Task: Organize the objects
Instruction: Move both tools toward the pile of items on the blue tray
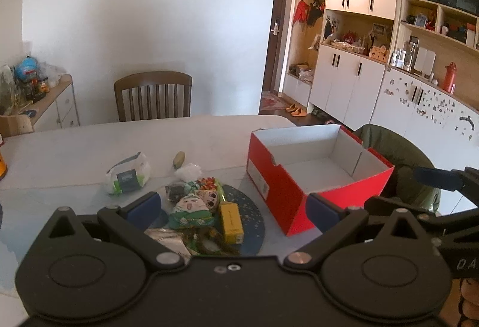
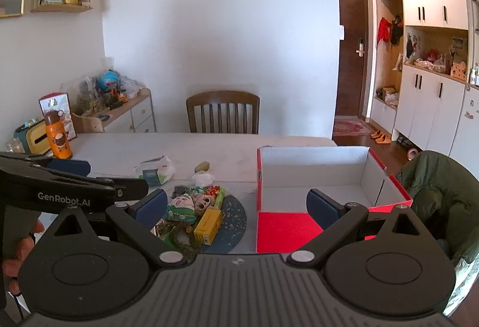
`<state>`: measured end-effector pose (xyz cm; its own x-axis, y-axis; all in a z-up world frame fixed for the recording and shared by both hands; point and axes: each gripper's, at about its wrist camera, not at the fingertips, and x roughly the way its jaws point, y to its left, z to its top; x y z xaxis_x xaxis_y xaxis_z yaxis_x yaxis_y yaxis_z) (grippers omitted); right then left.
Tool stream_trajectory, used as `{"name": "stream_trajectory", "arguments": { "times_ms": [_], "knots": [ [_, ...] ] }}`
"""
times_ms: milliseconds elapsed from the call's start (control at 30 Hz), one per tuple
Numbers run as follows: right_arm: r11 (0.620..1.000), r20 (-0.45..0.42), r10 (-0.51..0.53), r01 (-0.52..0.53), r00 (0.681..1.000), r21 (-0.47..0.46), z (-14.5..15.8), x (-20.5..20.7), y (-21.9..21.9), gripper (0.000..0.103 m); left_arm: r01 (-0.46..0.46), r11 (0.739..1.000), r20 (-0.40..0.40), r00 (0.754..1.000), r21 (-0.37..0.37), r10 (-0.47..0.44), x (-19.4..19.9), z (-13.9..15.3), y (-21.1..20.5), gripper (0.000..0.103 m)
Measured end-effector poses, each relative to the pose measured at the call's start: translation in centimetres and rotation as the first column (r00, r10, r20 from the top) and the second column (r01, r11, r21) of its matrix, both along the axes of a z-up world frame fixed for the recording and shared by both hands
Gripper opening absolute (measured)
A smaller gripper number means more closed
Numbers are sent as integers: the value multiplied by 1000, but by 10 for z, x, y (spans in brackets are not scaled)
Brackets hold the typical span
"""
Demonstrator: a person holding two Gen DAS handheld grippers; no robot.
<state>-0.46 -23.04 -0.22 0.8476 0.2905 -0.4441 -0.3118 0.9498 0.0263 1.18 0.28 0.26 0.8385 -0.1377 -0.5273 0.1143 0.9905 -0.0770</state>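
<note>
White wall, a wooden chair (image 1: 153, 95) and cupboards fill the room behind a pale bench (image 1: 74, 147); we hold both tools low over its near edge.

Left tool (image 1: 233, 207): fingers spread wide, nothing btwn them. Right tool (image 2: 236, 205): same, wide apart and empty.

Task things sit in a heap on a dark round mat (image 1: 254, 222), directly ahead of the left tool and just inside its left finger. Heap incl. a yellow box (image 1: 230, 222), a green cartoon packet (image 1: 191, 210), and other small wrapped bits we can't ID. Yellow box's long axis runs roughly away from us, slightly angled, so the fingers would straddle its narrow width w/o much wrist turn. Beyond the mat lie a white-green pouch (image 1: 128, 174), a crumpled white wad (image 1: 188, 171) and a small tan oval thing (image 1: 179, 159), all apart from the heap.

Red shoebox (image 1: 317, 171), lid off and looking empty, stands to the right of the mat, near but not touching it. From the right tool it lies straight ahead, w/ the right finger overlapping its front wall in view.

Our judgement: nothing's packed yet. Left tool is nearer the heap, right tool nearer the box; a pick from the heap then a short rightward carry looks like the turn-on relation.
</note>
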Motion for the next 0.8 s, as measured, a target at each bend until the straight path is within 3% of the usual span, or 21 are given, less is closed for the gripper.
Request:
{"name": "stream_trajectory", "arguments": {
  "times_ms": [467, 800],
  "knots": [
    [1000, -84, 4, -4, 996, 1, -8, 37, 34, 100, 50, 999, -40, 998, -4, -50, 34, -22, 33, 103],
    [1000, -215, -20, 24, 976, 16, -37, 80, 54, 100, 36, 999, -158, 987, 16, -33, 66, -72, 66, 102]
  ]
}}
